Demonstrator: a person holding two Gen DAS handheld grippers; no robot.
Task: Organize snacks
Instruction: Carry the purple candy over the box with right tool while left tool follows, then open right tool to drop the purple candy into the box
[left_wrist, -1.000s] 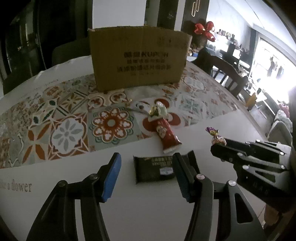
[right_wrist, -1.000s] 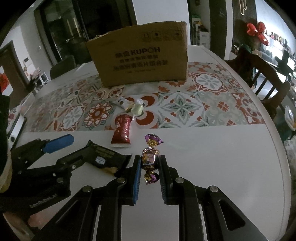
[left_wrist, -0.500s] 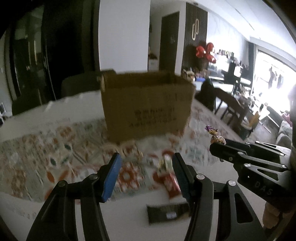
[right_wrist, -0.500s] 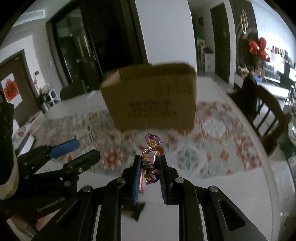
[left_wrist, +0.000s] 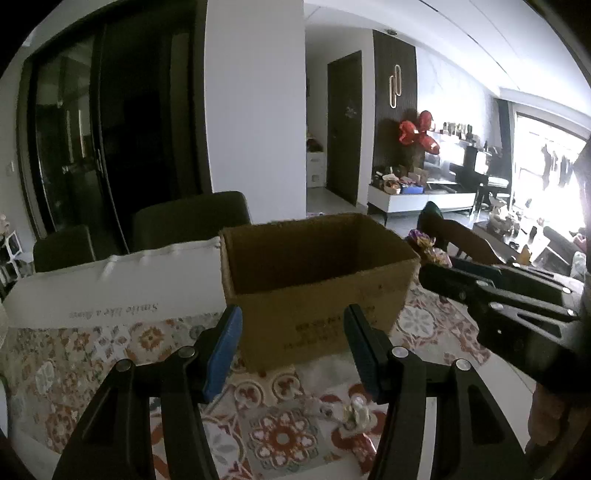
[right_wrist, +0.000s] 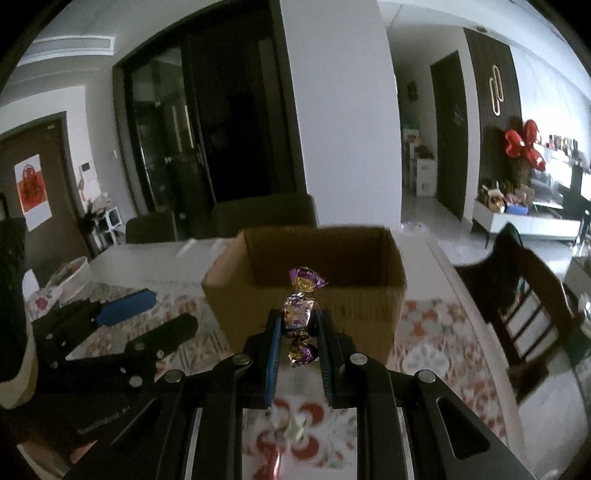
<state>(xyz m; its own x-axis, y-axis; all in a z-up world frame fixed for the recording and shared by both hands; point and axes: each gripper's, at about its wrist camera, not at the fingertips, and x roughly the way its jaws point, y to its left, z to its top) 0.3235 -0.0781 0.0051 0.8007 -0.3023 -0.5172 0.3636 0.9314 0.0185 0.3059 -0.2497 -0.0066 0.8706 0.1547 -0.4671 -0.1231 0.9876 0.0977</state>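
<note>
Purple-and-gold foil, crinkled and twisted at both ends, wraps the candy (right_wrist: 298, 314) pinched upright between the pads of the right hand-held gripper (right_wrist: 297, 334), which hangs in front of the open cardboard box (right_wrist: 306, 284). The left hand-held gripper (left_wrist: 292, 350) is spread with nothing between its blue-lined fingers, facing the same box. The step in hand looks like carrying the candy to the box; next it must clear the near corrugated wall, sit above the opening, then be let go. Being light and slippery, the wrapper could slip or snag. On the bench, a patterned cloth (left_wrist: 74, 369) lies flat, with another pale twisted sweet (left_wrist: 356, 413) waiting below.
</note>
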